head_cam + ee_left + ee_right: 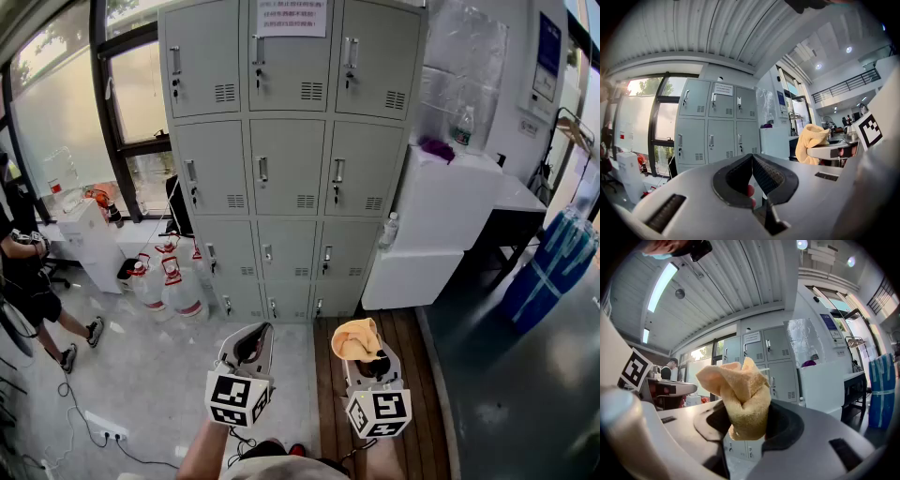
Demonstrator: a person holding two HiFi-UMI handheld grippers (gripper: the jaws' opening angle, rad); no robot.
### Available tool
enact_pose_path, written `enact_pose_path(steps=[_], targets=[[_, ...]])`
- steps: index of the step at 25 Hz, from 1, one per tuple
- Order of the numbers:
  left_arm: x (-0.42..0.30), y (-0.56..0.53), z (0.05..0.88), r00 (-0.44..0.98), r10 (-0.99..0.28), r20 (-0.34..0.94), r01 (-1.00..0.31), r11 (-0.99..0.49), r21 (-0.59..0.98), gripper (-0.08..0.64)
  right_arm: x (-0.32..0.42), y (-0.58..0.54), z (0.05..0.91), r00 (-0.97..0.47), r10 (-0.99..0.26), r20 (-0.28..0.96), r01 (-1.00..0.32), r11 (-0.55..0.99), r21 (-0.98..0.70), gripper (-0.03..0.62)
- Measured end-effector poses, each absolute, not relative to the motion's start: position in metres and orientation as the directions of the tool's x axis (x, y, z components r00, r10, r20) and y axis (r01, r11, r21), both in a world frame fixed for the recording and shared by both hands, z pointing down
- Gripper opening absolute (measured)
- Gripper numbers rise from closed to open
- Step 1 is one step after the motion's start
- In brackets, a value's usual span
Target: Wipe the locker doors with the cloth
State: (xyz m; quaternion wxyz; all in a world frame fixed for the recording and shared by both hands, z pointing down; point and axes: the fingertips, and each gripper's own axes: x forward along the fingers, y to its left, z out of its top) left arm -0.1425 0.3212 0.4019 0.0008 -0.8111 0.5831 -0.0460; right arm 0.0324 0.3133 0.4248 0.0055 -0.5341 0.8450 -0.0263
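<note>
A grey bank of lockers (286,150) with small handled doors stands ahead, several rows high; it also shows as the lockers (715,129) and the lockers (776,364) in the gripper views. My right gripper (360,349) is shut on a crumpled yellow-orange cloth (356,338), which bunches up between its jaws as the cloth (740,394). My left gripper (251,343) is shut with nothing in it, its pads (764,176) meeting at the tip. Both grippers are held low, well short of the locker doors.
A white cabinet (441,216) with a bottle (460,127) on top stands right of the lockers. Water jugs (169,286) sit on the floor at the left by the window. A person (28,291) stands far left. A blue barrel (548,267) is at the right.
</note>
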Motion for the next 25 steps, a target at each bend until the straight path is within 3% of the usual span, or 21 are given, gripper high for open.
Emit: enact_pose_path(steps=[14,25], targets=[[-0.129,0.279,0.406,0.346,-0.934,0.086,-0.934,-0.352,-0.068,0.023,0.054,0.281,0.443,-0.389,-0.919,0.06,-0.919,0.382,-0.103,0.185],[-0.117,0.143,0.404,0.374,-0.925,0.068,-0.923,-0.378,-0.071,0.023,0.072,0.157,0.441,-0.353,-0.935,0.041,-0.933,0.348,-0.094,0.186]])
